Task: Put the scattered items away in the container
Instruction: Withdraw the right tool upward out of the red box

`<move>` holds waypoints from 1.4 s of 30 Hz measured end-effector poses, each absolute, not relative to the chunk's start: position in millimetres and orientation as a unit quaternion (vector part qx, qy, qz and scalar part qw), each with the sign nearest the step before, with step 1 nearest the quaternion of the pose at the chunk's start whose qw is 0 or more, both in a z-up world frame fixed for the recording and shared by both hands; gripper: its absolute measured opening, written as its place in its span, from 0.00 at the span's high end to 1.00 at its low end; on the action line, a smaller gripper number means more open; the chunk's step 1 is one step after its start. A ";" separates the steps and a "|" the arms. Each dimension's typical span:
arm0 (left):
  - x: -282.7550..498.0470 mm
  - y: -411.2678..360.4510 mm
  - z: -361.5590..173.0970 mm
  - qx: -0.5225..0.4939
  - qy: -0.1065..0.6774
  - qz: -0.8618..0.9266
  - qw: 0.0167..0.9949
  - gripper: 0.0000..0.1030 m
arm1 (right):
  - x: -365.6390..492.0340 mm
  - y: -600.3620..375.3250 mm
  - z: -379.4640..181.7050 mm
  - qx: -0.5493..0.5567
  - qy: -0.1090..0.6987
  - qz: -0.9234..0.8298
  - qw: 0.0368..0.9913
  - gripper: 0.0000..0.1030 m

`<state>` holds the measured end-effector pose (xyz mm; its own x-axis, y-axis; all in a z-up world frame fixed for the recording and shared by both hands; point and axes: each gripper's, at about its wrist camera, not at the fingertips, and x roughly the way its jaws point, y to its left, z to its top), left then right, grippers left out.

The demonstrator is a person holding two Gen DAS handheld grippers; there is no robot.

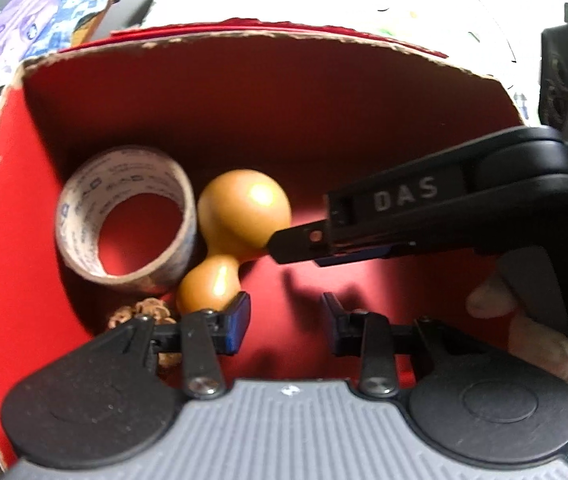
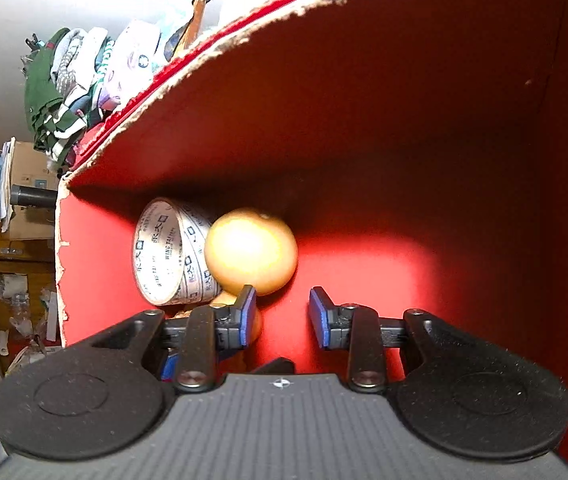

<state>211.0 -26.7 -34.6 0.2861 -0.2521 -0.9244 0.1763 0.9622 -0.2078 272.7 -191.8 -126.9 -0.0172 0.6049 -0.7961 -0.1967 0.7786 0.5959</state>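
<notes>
Both our grippers' fingers, left [image 1: 286, 322] and right [image 2: 281, 316], spread empty inside the red box [image 1: 284, 92]; we should lift straight out, clear of the gourd [image 1: 239, 216].

Red box [image 1: 243, 92]: matt cardboard, torn rough pale rim. Gourd [image 1: 243, 208]: smooth, glossy tan, lacquered-looking. Tape roll [image 1: 123, 220]: printed paper-like core, shiny film outside. Left claw [image 1: 286, 322]: matt black plastic, blue rubbery pads [image 1: 239, 320], metal screws, ribbed grey body. Right claw [image 2: 281, 314] the same.
</notes>
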 end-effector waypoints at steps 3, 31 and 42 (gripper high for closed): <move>210.0 -28.5 -31.9 -0.031 0.578 -0.130 0.805 0.54 | 273.6 -194.0 -124.7 0.155 0.646 0.289 0.689 0.64; 179.8 -11.6 -30.4 0.002 0.524 -0.131 0.842 0.38 | 269.1 -172.0 -119.8 0.125 0.607 0.245 0.745 0.63; 179.6 -11.7 -40.9 0.021 0.510 -0.139 0.848 0.33 | 270.5 -168.9 -116.1 0.120 0.578 0.231 0.773 0.63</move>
<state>179.6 -11.7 -40.9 0.4404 -0.2147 -0.8717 0.2567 0.9606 -0.1069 270.5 -168.9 -116.1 0.2248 0.4961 -0.8387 -0.2188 0.8644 0.4527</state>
